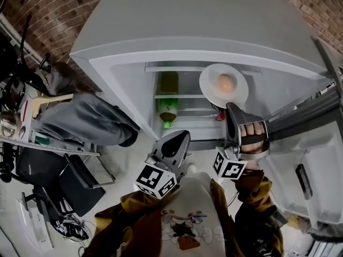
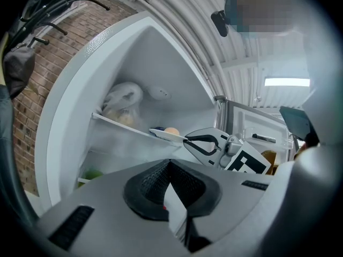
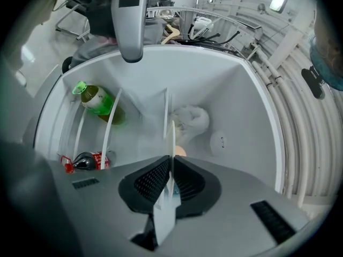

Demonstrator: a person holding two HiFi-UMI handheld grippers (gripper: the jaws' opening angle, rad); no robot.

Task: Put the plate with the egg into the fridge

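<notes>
Your right gripper (image 1: pixel 231 109) clamps the plate (image 1: pixel 211 88) inside the fridge (image 1: pixel 177 25), left gripper (image 1: pixel 174 143) closed, empty; next, lower it level onto the shelf (image 2: pixel 119 123).

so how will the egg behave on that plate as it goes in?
The egg lies loose on the shallow plate, so it probably rolls if tilted. The right gripper pinches only the rim, so the plate may pivot.
</notes>
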